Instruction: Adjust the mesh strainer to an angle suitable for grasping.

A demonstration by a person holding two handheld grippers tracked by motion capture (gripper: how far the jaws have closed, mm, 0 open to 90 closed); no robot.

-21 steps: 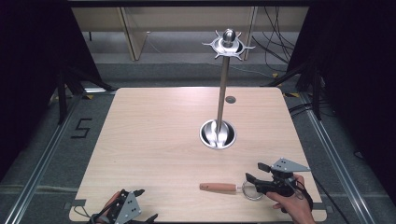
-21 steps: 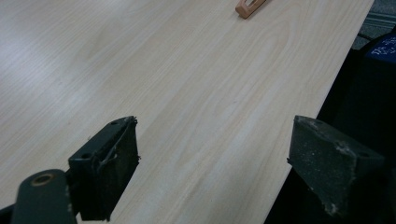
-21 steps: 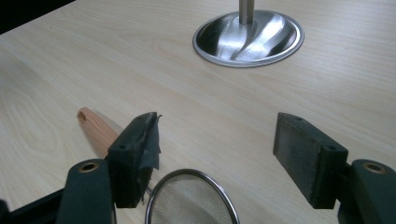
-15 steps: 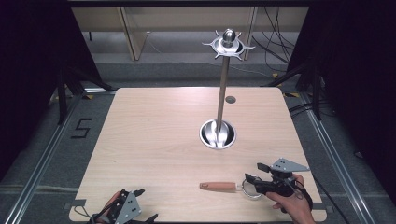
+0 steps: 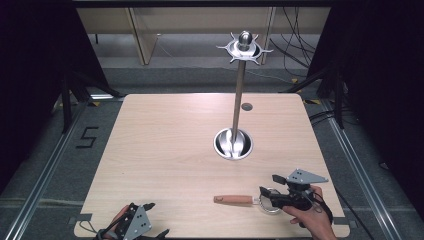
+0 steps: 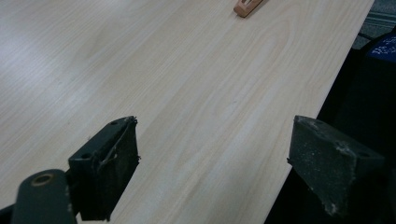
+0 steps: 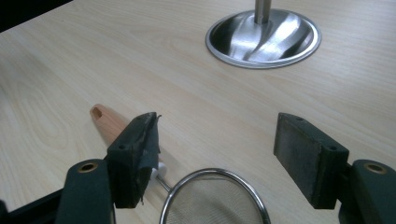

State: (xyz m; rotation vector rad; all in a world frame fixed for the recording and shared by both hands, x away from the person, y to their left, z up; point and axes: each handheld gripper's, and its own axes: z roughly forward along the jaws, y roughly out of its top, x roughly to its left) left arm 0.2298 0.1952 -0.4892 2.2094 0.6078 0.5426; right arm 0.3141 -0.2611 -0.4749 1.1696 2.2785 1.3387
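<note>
- At the near edge of the worktop [image 5: 165, 150], on the person's left side, the left gripper [image 5: 134, 225] sits low with its jaws wide apart and nothing between them; its own view looks across bare wood toward the far tip of the wooden handle [image 6: 247, 6].
- Near the front right corner, the right gripper [image 5: 274, 196] is held in the person's right hand [image 5: 312, 220], jaws also wide apart and empty.
- Just before these jaws lies a small strainer [image 7: 212, 198]: the round mesh bowl is directly under and between the jaws, and the wooden handle runs away from it toward the person's left.
- So the long axis of the strainer lies almost parallel to the near edge of the worktop, bowl at right, handle at left. The right gripper is clearly the nearer one; the left is well apart from it.
- A likely next move is a grasp of the strainer by the right gripper, which would need to close on the rim or shift left toward the handle.
- Farther back, around the middle of the worktop, stands a metal stand [image 5: 240, 85] with a round base [image 7: 264, 39], a tall pole and a crown of hooks on top, all empty.
</note>
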